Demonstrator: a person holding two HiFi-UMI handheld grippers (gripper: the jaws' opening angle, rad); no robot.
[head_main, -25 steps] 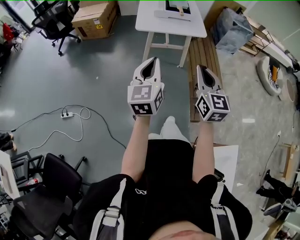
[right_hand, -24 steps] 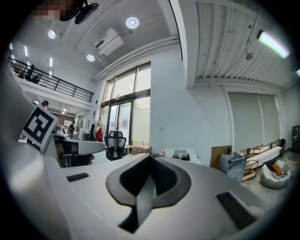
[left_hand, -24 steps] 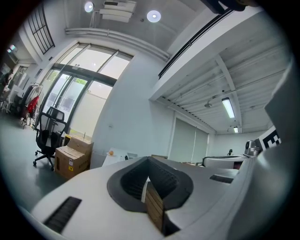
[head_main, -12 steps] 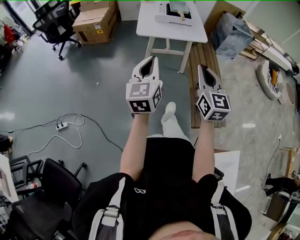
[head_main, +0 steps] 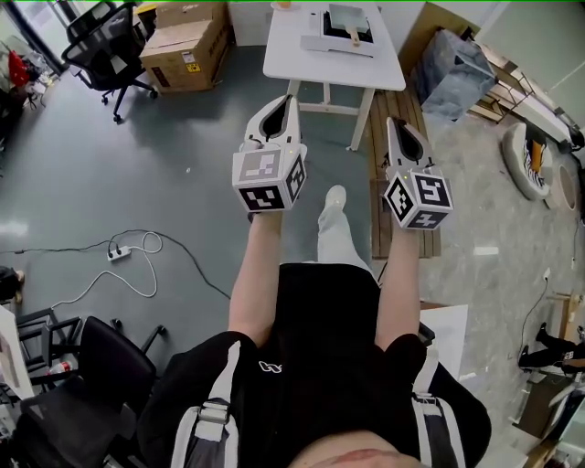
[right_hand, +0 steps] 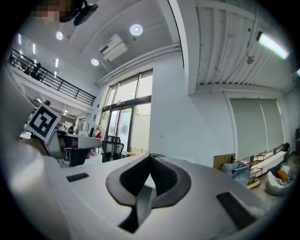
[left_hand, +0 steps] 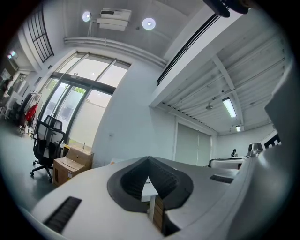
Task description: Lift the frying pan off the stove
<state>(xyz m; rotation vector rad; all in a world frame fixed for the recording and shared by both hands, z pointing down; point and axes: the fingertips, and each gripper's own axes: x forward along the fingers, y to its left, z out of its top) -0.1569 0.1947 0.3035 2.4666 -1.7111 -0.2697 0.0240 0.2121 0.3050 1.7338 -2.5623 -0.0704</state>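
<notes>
Grey floor fills most of the head view, with a white table (head_main: 292, 41) at the top centre. On it sits a white stove (head_main: 317, 44) carrying what looks like the frying pan (head_main: 346, 16). The left gripper (head_main: 289, 101) and right gripper (head_main: 396, 123) are side by side mid-frame, below the table and well apart from the pan. Each has its jaws pressed together on nothing.
</notes>
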